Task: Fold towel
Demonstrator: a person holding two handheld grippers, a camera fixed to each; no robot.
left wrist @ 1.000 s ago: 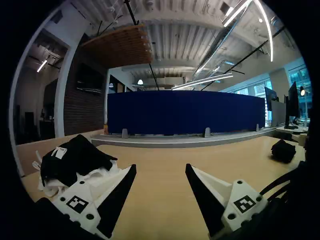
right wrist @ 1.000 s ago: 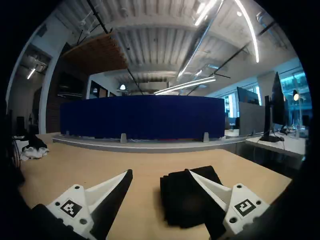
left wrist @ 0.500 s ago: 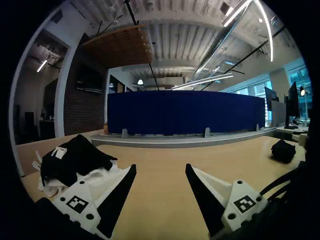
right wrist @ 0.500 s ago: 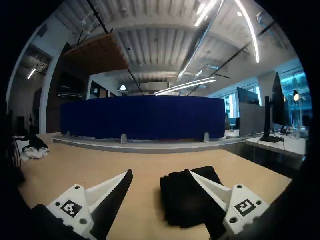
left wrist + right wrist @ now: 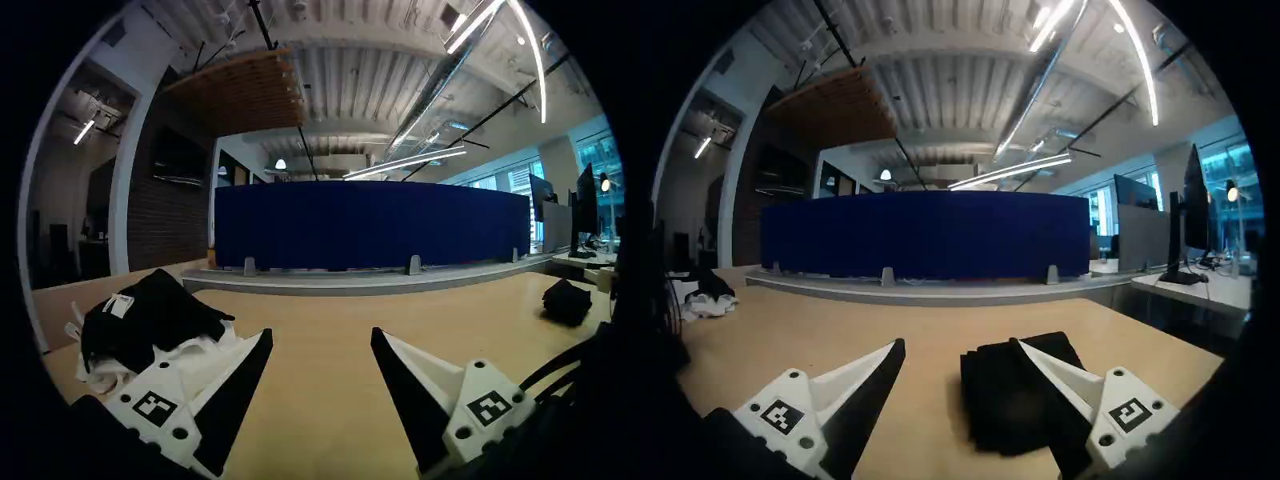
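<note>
Two units checked, both idle. Left hand-held gripper (image 5: 321, 334) is spread wide w/ nothing between its fingers, held low and level over bare worktop (image 5: 320, 400). Right hand-held gripper (image 5: 958, 344) is likewise spread, gripping nothing. A folded black towel (image 5: 1004, 392) lies flat near the worktop's right edge, partly between that gripper's fingers and partly behind its right finger; contact cannot be told. In the left gripper view the same towel (image 5: 566, 302) sits far off toward the right edge. A loose heap of black and white cloth (image 5: 148, 324) lies at the left edge, just beyond the left gripper's left finger. Judgement: the folded item looks finished and set aside, and the heap is prob. stock awaiting folding, which would explain the open, parked posture. Surface is pale wood, smooth, no clutter mid-span. Room is an open office w/ a blue partition (image 5: 368, 224) along the worktop's far edge, a monitor (image 5: 1192, 212) on the next desk, and strip lights (image 5: 1136, 56) overhead.
</note>
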